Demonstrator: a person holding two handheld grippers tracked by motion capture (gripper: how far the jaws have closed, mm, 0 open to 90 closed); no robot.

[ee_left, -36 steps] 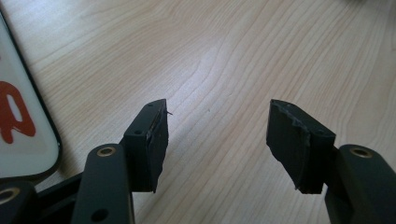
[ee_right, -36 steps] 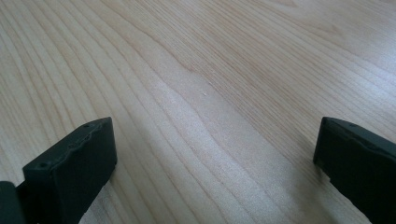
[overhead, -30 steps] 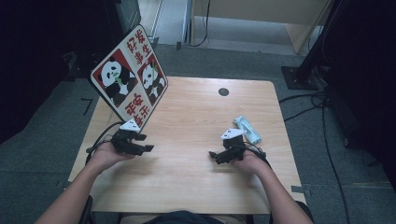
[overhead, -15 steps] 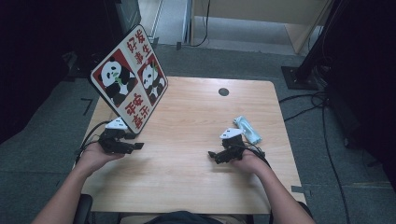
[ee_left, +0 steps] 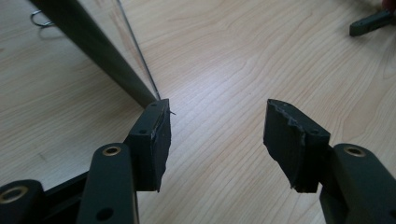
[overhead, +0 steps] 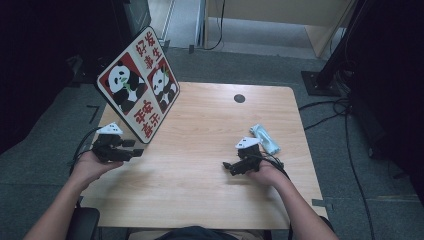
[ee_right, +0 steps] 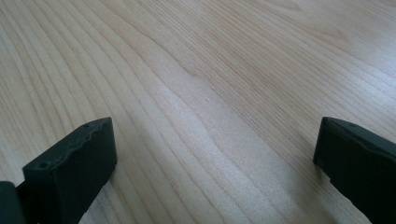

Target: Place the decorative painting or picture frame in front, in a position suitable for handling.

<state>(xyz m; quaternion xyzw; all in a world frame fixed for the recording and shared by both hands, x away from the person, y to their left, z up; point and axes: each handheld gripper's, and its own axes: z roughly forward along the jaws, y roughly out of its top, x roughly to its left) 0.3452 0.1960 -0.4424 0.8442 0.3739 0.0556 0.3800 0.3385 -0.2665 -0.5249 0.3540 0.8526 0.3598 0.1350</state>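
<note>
Red-and-white panda sign [overhead: 139, 92] stands tilted at the table's [overhead: 210, 190] left edge, its lower corner just beside the left gripper [overhead: 134, 151], whose jaws gape with nothing between them. Judging by this, the sign stands released; next, move clear without nudging it. The right gripper [overhead: 229, 166] rests wide apart on bare wood.

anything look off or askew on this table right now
The square red-and-white panda sign leans tilted at the wooden table's left edge, its lower corner beside the open left hand-held gripper. One black gripper pad looks chipped and ragged along its edge. Nothing is spilled.
</note>
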